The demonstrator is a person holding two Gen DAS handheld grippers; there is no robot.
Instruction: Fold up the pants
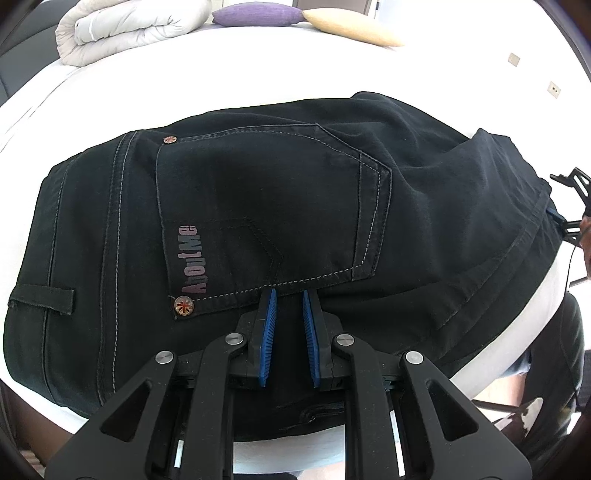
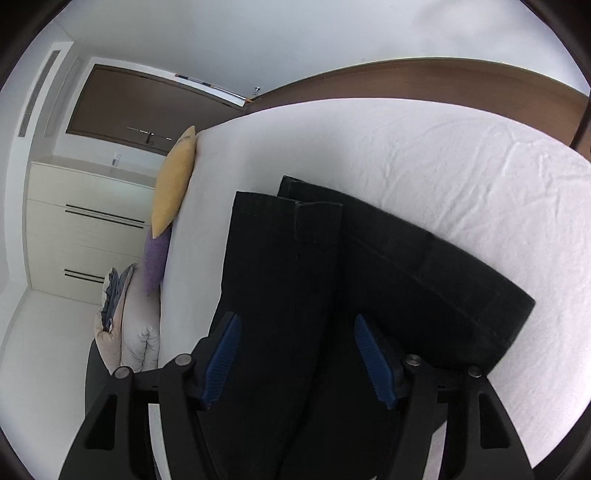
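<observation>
Black pants (image 1: 258,192) lie on the white bed sheet (image 1: 258,62), back side up, with a stitched back pocket (image 1: 273,206) and an "AboutMe" print. My left gripper (image 1: 290,293) sits at the pocket's lower edge near the waist. Its blue pads stand close together, pinching dark fabric at the tips. In the right wrist view the two pant legs (image 2: 280,277) stretch away over the sheet (image 2: 406,155), hems at the far end, one leg lying partly over the other. My right gripper (image 2: 295,325) hovers over them, fingers wide open, pads off the cloth.
A rolled pale duvet (image 1: 129,26), a purple pillow (image 1: 255,14) and a yellow pillow (image 1: 351,26) lie along the far edge of the bed. A cream chest of drawers (image 2: 85,229) stands beyond them. The bed's near edge runs just under my left gripper.
</observation>
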